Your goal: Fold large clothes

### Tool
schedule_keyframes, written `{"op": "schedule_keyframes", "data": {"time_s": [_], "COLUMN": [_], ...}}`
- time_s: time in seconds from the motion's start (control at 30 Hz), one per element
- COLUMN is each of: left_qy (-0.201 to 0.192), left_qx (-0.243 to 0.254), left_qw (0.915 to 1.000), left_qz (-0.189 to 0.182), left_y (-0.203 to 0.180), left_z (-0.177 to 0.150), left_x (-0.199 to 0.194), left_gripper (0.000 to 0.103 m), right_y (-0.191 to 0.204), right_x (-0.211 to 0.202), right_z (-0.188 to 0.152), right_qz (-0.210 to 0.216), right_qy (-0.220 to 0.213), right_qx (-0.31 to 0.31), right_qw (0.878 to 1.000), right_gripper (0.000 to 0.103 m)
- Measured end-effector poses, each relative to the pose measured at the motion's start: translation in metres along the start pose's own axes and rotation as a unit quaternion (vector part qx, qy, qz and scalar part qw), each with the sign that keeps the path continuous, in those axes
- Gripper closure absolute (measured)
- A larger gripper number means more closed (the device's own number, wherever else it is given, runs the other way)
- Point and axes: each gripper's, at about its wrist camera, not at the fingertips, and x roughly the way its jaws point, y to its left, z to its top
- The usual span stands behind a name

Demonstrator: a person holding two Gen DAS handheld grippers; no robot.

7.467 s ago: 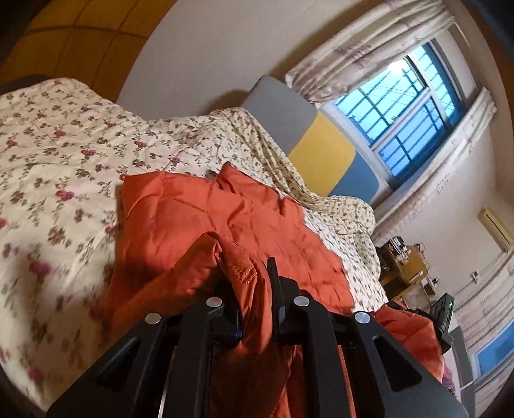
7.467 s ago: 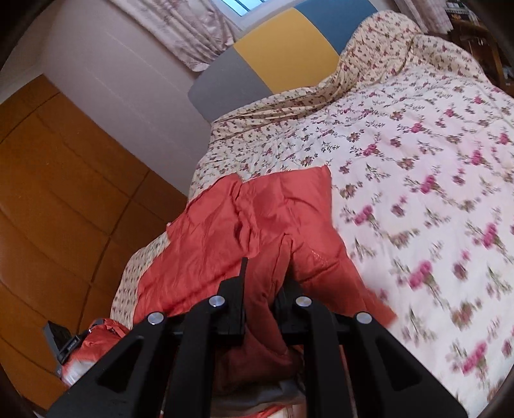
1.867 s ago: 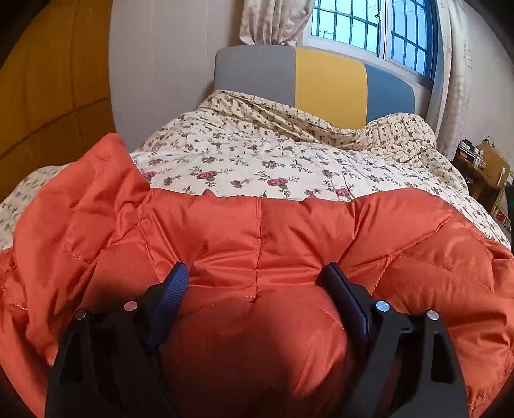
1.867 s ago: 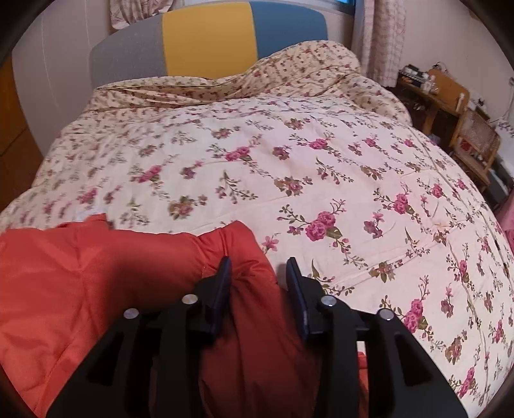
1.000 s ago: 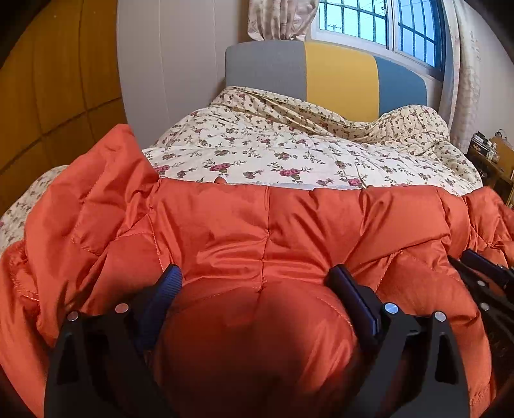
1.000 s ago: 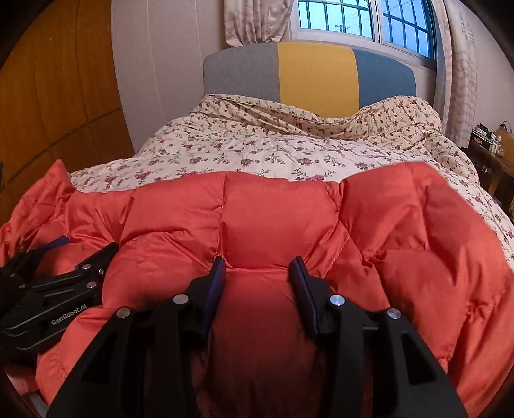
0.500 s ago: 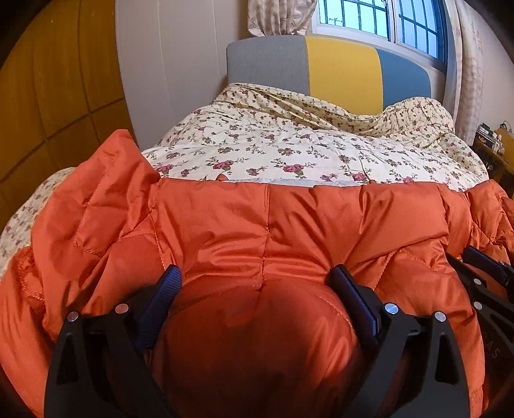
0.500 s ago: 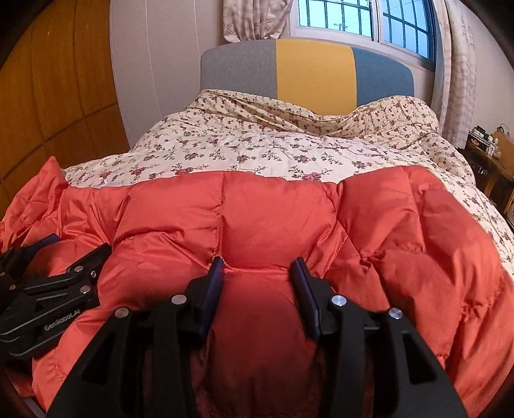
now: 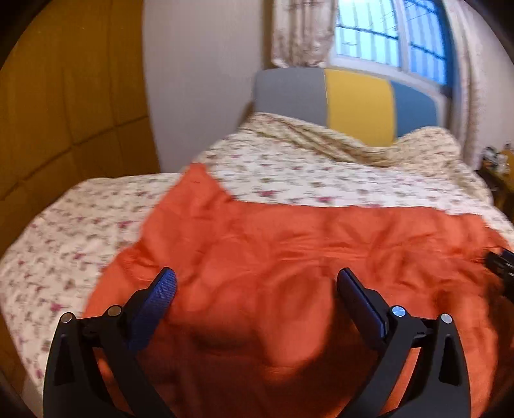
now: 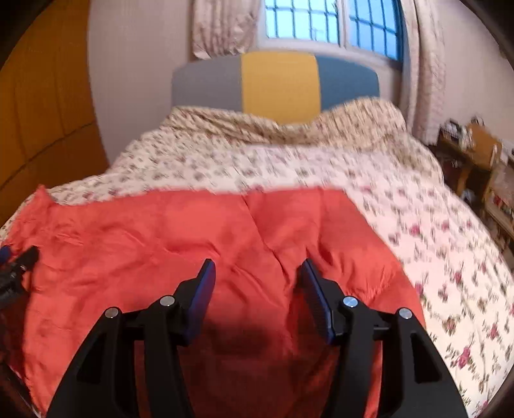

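Bedroom setting: a bed under a floral quilt [image 10: 401, 205] is serving as the folding surface, with a grey, yellow and blue headboard [image 10: 276, 83] and a barred window [image 10: 321, 22] closing the far end.

Left gripper [image 9: 253, 283]: its jaws are standing wide apart, hanging over the near part of an orange padded jacket [image 9: 305, 244] and clamping nothing. Such a spread is suggesting a release, or a readiness to take a fresh, thick handful of padding.

Right gripper [image 10: 257, 273]: its jaws are likewise parted, more narrowly, and are poised above the same garment, seen here as the orange padded jacket [image 10: 199, 231]; whether the pads are brushing the cloth cannot be told.

Each gripper is appearing at the edge of the other's view, so the two are working side by side over the near hem.

Garment: it is lying spread broadly across the foot of the bed, its far edge running nearly straight across the quilt, one corner rising at the left. Lying flat this way is likely giving a clean base for the next fold.

Periphery: a wooden wardrobe [image 9: 64, 106] is standing to the left, cluttered shelving [image 10: 482, 154] to the right. Both views are blurred.
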Motion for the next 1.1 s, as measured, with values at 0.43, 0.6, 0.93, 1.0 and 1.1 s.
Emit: {"op": "schedule_keyframes", "data": {"time_s": [0.43,0.6,0.93,1.0,1.1], "left_qy": [0.058,0.064,0.036,0.032,0.027], "left_qx": [-0.019,-0.022,-0.047,-0.053,-0.076], "left_qw": [0.9979,0.9975,0.9970,0.9971,0.9957], "left_qz": [-0.019,-0.020,-0.049,-0.045,-0.044], "left_y": [0.010,0.014,0.043,0.052,0.064], "left_z": [-0.016,-0.015,-0.043,-0.050,-0.058], "left_x": [0.047,0.040,-0.028,-0.040,-0.057], "left_gripper": [0.003,0.003,0.003,0.003,0.003], "right_y": [0.003,0.003,0.013,0.016,0.021], "right_x": [0.024,0.022,-0.038,-0.052,-0.072], "right_z": [-0.017,-0.014,-0.026,-0.031,-0.038], "right_qz": [-0.012,-0.011,0.012,0.022,0.041], "right_qy": [0.003,0.015,0.005,0.003,-0.001], "right_qx": [-0.020,-0.023,-0.003,0.002,0.002], "right_qw": [1.000,1.000,1.000,1.000,0.999], "right_gripper": [0.045,0.043,0.040,0.040,0.040]}}
